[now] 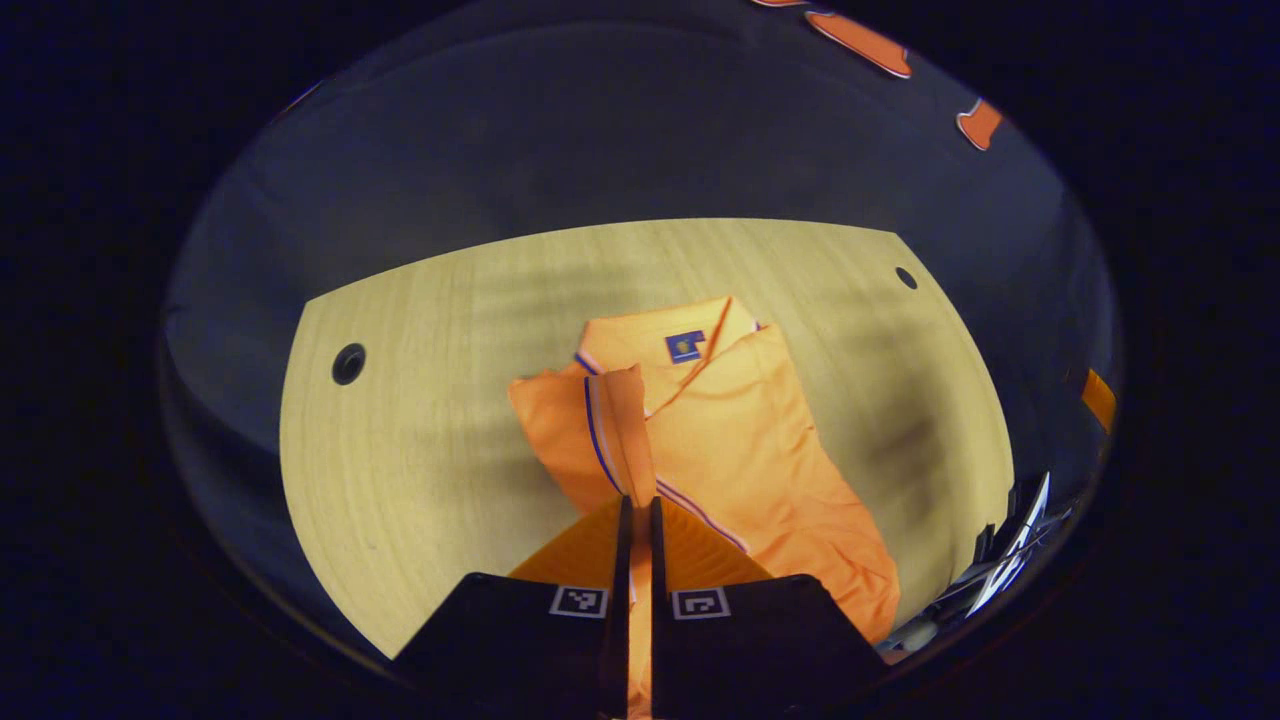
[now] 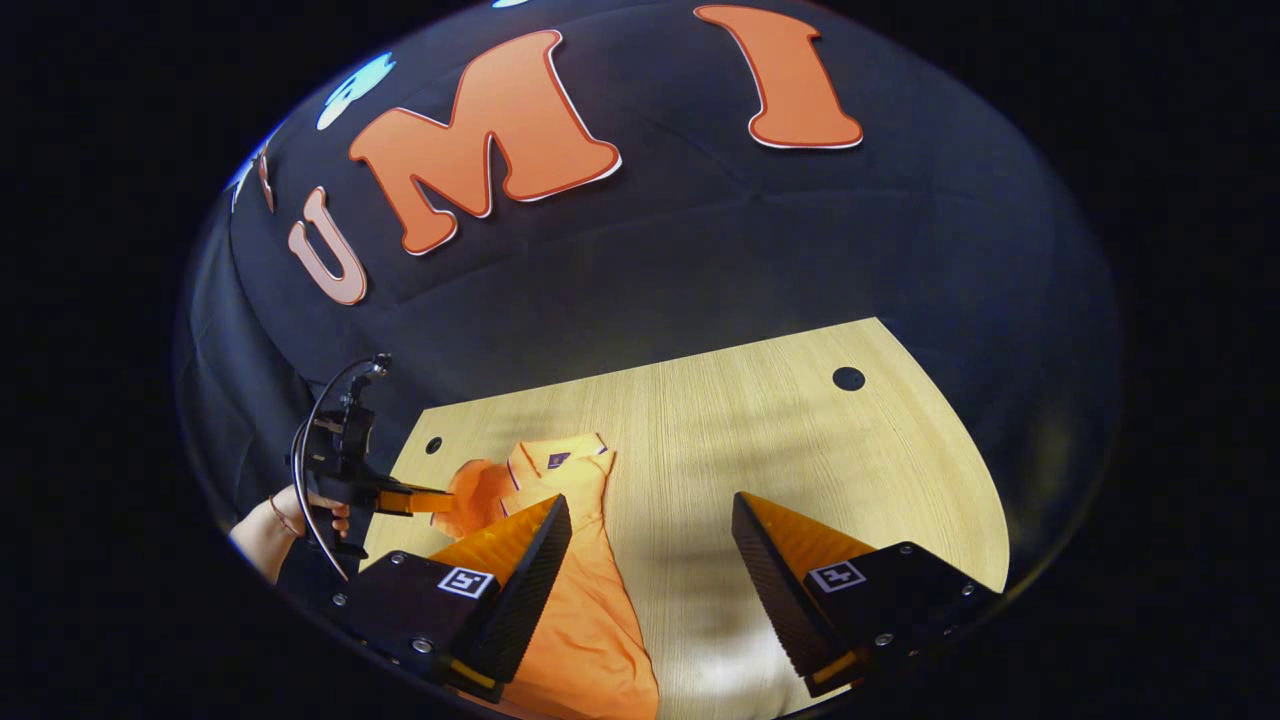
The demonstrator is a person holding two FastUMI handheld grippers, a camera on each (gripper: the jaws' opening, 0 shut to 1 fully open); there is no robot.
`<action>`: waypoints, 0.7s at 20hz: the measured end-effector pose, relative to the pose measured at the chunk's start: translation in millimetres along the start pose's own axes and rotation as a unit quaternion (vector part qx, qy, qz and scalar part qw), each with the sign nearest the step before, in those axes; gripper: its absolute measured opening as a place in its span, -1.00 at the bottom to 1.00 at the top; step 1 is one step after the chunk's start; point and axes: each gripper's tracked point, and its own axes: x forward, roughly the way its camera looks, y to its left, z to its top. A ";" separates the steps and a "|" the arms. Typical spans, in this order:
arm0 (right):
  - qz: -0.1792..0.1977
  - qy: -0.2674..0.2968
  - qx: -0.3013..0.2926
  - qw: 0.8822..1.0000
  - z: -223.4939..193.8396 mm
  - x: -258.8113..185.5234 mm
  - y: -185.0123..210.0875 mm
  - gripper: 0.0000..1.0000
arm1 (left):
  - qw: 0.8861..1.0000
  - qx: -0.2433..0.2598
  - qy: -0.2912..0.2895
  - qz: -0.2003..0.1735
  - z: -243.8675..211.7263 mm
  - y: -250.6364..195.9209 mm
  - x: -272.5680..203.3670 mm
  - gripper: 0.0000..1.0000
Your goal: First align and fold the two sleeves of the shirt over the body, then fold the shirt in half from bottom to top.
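An orange polo shirt [image 1: 745,440] lies on the wooden table [image 1: 400,450], collar and blue neck label at the far end. My left gripper [image 1: 638,502] is shut on one sleeve [image 1: 618,420], whose blue-and-white trimmed cuff stands lifted above the shirt body. In the right gripper view a hand [image 2: 300,512] holds that left gripper [image 2: 438,499] at the far left, with the sleeve [image 2: 472,497] raised beside the collar. My right gripper [image 2: 648,522] is open above the table, nothing between its fingers. Its left finger [image 2: 530,560] overlaps the shirt [image 2: 590,630].
The table [image 2: 800,450] has round cable holes [image 1: 348,363] [image 1: 906,277] near its far corners. The booth's black cloth wall rises behind the far edge. Dark gear with a white part [image 1: 1015,560] shows at the table's right edge. Bare wood spreads to the shirt's left and right.
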 end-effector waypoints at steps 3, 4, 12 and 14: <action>-0.001 -0.001 0.005 1.000 -0.9 -3.7 -6.4 0.97 | 1.000 0.017 0.011 -0.015 3.0 -27.6 13.1 -0.82; -0.003 -0.002 0.007 1.000 -1.6 -5.2 -8.0 0.97 | 0.999 0.024 0.015 -0.015 7.3 -35.5 16.3 -0.82; -0.009 0.013 0.021 1.000 -15.6 -6.7 -24.3 0.97 | 0.999 0.026 0.045 -0.014 -7.1 -52.7 40.6 -0.82; -0.016 0.015 0.021 1.000 -15.9 -5.3 -25.0 0.97 | 0.998 0.018 0.049 -0.018 -9.5 -59.5 45.3 -0.82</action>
